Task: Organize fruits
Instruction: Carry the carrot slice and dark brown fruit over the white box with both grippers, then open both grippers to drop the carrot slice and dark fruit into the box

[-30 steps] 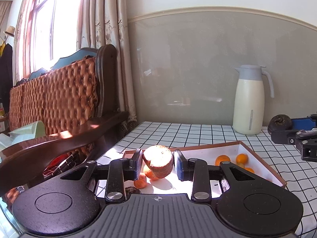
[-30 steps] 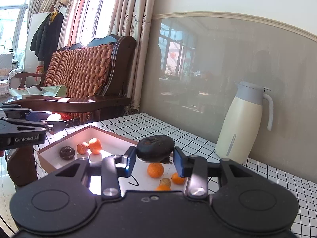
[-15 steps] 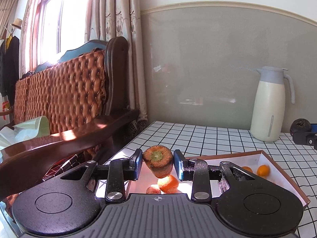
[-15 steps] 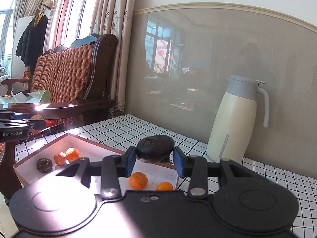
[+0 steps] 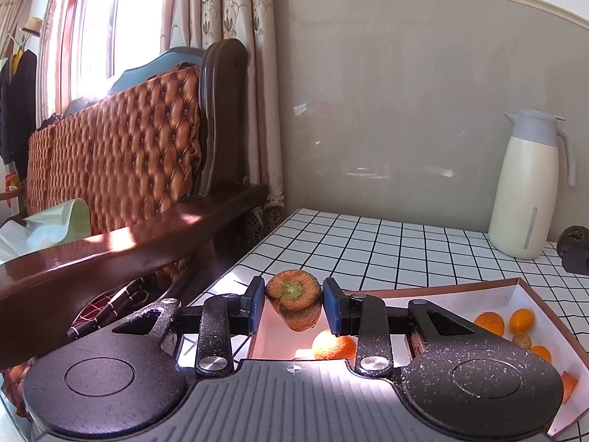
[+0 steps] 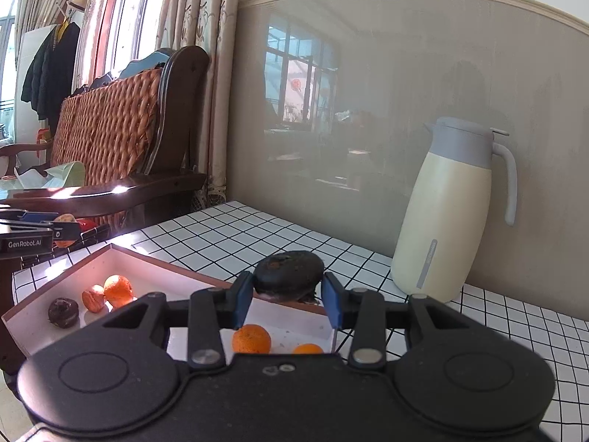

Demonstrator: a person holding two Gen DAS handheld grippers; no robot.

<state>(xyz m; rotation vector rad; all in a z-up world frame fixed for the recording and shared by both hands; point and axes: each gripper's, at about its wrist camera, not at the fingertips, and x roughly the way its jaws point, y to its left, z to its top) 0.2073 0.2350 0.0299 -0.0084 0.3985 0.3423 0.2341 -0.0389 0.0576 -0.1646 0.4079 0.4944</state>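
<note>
My left gripper (image 5: 293,304) is shut on a carrot stump (image 5: 293,299), cut end facing away, held above the left end of a brown-rimmed white box (image 5: 460,289). Several small oranges (image 5: 489,322) lie in the box. My right gripper (image 6: 288,294) is shut on a dark wrinkled fruit (image 6: 289,272) above the box's far rim (image 6: 176,264). In the right wrist view the box holds an orange (image 6: 117,288), a brown nut-like piece (image 6: 94,297) and a dark fruit (image 6: 63,311). The left gripper with the carrot (image 6: 66,228) shows at the left edge.
A cream thermos jug (image 5: 528,184) stands at the back right of the checked tablecloth (image 5: 368,243); it also shows in the right wrist view (image 6: 452,210). A wooden sofa with a quilted back (image 5: 121,162) stands left of the table. A grey wall lies behind.
Both grippers have risen and drawn apart, each still holding its item. The carrot has tipped so its cut end faces the wall. The box has slid right in the left view.
</note>
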